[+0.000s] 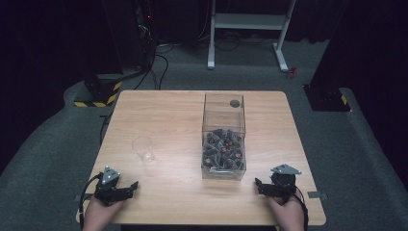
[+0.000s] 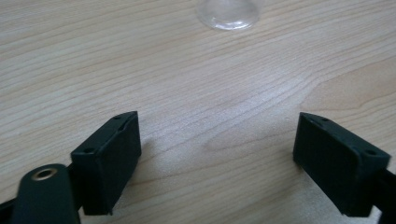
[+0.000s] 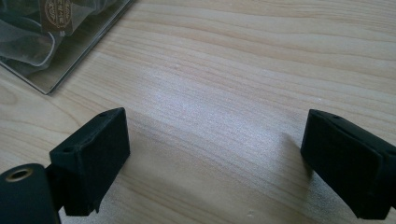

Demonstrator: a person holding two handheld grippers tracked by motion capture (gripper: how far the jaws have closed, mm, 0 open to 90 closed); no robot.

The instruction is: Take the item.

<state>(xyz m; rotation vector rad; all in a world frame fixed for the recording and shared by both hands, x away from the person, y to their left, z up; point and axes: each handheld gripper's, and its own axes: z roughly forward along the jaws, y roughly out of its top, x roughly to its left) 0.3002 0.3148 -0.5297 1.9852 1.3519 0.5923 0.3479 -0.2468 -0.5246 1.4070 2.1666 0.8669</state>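
A clear plastic cup stands upright on the wooden table, left of centre; its base shows at the top of the left gripper view. A tall clear box right of centre holds several dark wrapped pieces, and its corner appears at the upper left of the right gripper view. My left gripper rests near the front left edge, open over bare wood. My right gripper sits near the front right, just below the box, open with nothing between its jaws.
Beyond the table lie a grey carpet, a white frame on legs, cables and dark stands with yellow-black striped bases. A person's hands hold both grippers at the table's front edge.
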